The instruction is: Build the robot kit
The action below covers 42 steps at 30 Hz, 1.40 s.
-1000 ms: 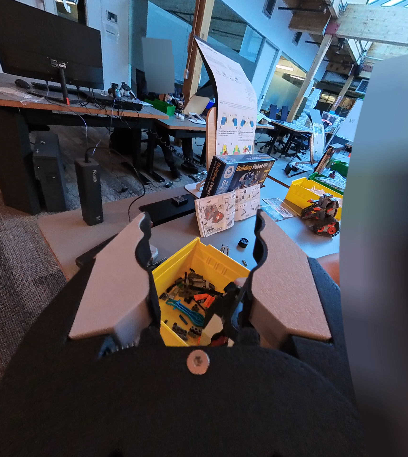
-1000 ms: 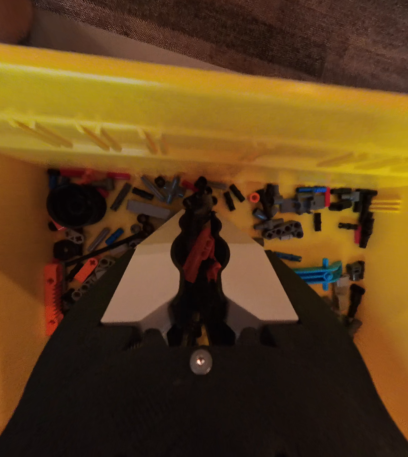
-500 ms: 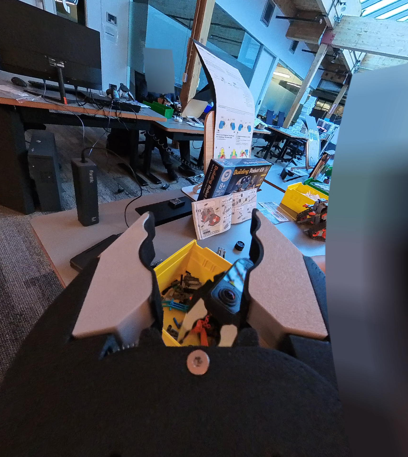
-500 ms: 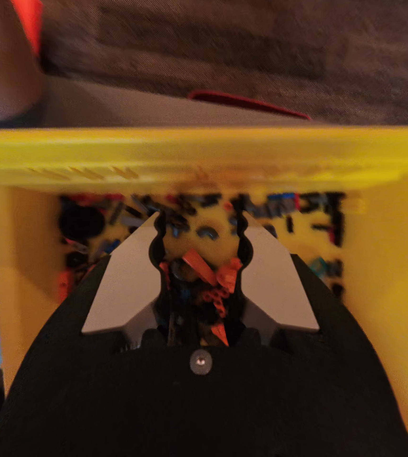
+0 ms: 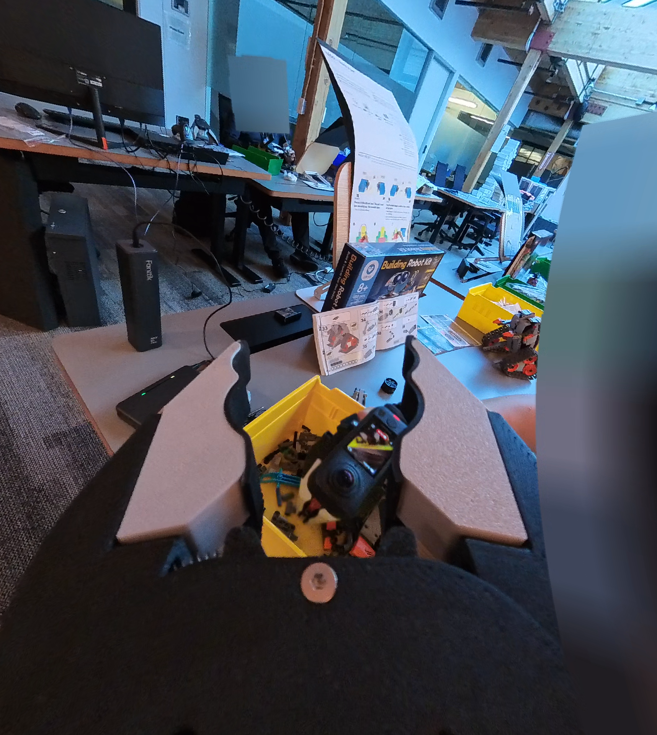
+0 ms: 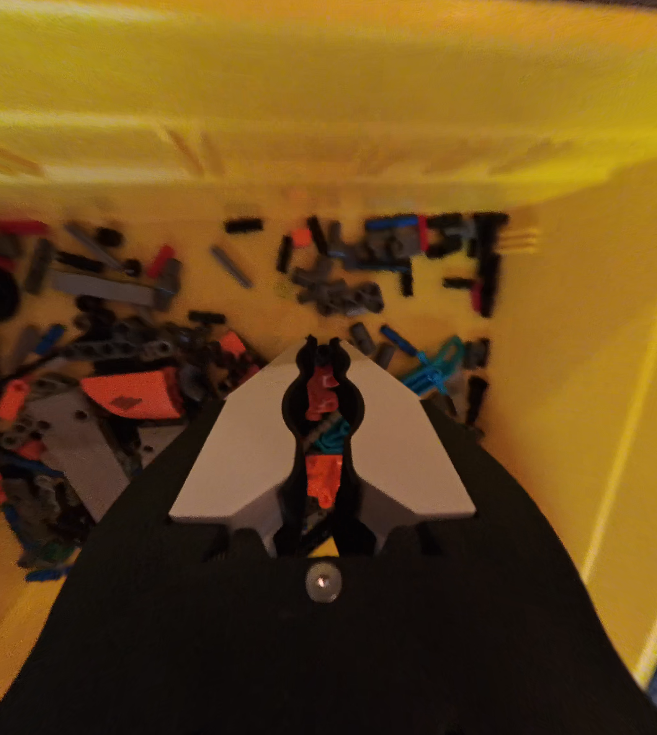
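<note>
**Right hand-held gripper shut again on a red piece inside the bin**

The grey surface (image 5: pixel 100 366) carries a yellow bin (image 5: pixel 303 401) full of small building parts. Behind it stand an open instruction booklet (image 5: pixel 366 334) and a dark kit box (image 5: pixel 382 274). A tracked model (image 5: pixel 514 346) stands well apart at the right.

The left hand-held gripper (image 5: pixel 325 350) hovers above the near side of the bin. Its jaws are wide apart and hold nothing, the same as one second ago. Between its fingers there is now the camera body (image 5: pixel 352 473) of the other gripper. It sits higher and fills more of the gap than half a second ago.

The right hand-held gripper (image 6: pixel 322 348) is deep in the bin, near its right wall (image 6: pixel 577 358). One second ago its jaws were together on a red piece. Half a second ago they stood apart, with loose parts below them. Now they are together again, and a small orange-red piece (image 6: pixel 321 391) is pinched between them, close to the tips.

Lower in the same gap an orange part (image 6: pixel 323 477) and a teal part (image 6: pixel 333 439) show. The picture is blurred, so I cannot tell if these are held or only lie on the bin floor below.
</note>
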Each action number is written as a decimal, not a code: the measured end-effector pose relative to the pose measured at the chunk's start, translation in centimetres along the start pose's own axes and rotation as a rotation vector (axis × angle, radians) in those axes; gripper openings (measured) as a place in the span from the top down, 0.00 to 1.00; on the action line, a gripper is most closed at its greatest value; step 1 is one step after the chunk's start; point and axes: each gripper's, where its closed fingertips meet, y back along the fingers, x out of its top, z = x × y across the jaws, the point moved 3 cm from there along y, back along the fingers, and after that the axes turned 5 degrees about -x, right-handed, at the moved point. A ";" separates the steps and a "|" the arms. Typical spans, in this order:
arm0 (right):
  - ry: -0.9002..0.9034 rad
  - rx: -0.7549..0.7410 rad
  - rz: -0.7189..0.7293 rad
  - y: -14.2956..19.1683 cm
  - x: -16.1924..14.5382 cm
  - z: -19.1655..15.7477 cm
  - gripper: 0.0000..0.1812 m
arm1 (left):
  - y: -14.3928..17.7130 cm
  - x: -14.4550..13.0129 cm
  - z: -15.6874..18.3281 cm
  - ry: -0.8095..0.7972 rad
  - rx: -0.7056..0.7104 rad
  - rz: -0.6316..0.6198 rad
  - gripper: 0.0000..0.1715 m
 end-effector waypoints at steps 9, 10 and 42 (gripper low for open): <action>0.204 0.372 0.132 2.5 0.9 -8.1 0.59 | -0.3 -0.1 0.1 0.000 -0.002 -0.011 0.56; 0.236 0.352 0.089 2.0 0.3 -8.4 0.56 | -0.3 -0.2 0.1 0.001 -0.004 -0.013 0.56; 0.249 0.362 -0.173 3.4 -4.1 -7.8 0.48 | -1.0 -0.7 0.3 -0.001 -0.020 -0.049 0.56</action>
